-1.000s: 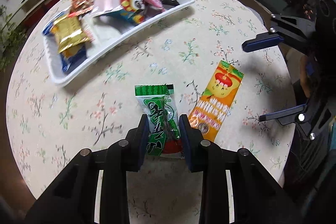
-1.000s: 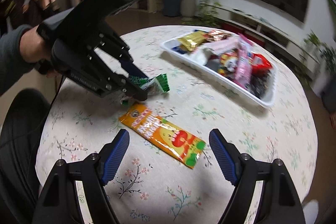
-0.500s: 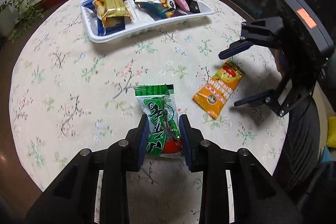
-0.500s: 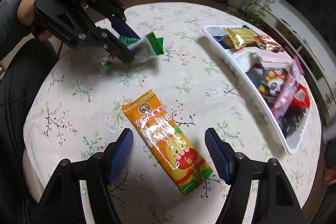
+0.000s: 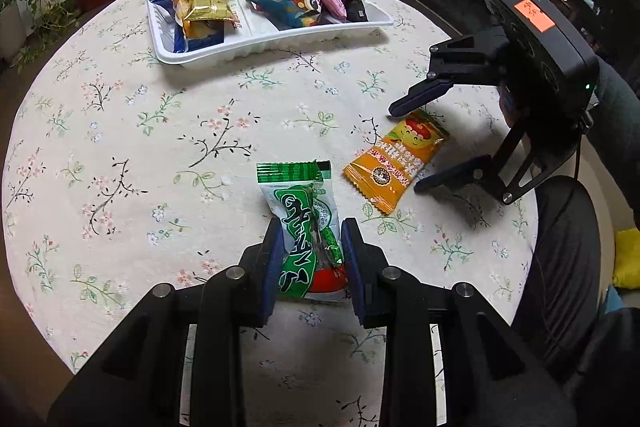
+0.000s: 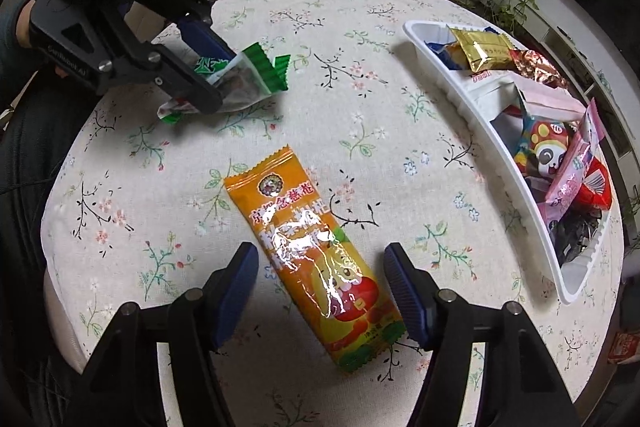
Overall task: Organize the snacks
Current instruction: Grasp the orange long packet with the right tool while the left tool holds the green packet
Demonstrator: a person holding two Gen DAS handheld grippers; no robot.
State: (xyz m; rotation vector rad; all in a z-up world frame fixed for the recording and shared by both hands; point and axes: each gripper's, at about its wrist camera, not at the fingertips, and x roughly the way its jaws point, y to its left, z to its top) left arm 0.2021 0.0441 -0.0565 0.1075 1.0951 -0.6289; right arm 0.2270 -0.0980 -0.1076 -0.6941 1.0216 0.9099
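Since 1.0 s ago: left gripper (image 5: 312,259) lifted, clamped on green crinkle-edged foil snack packet (image 5: 306,223). Right gripper (image 6: 322,287), jaws wide, straddles orange plastic snack pouch (image 6: 316,247) on floral tablecloth (image 6: 280,27). Next, likely: close, carry to white plastic tray (image 6: 516,179).

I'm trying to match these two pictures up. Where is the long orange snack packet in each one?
Left wrist view: the orange packet lies on the table at centre right, between the open fingers of the right hand-held gripper.
Right wrist view: the same packet fills the lower centre, running towards the camera.
Shared landmark: the white tray of snacks.
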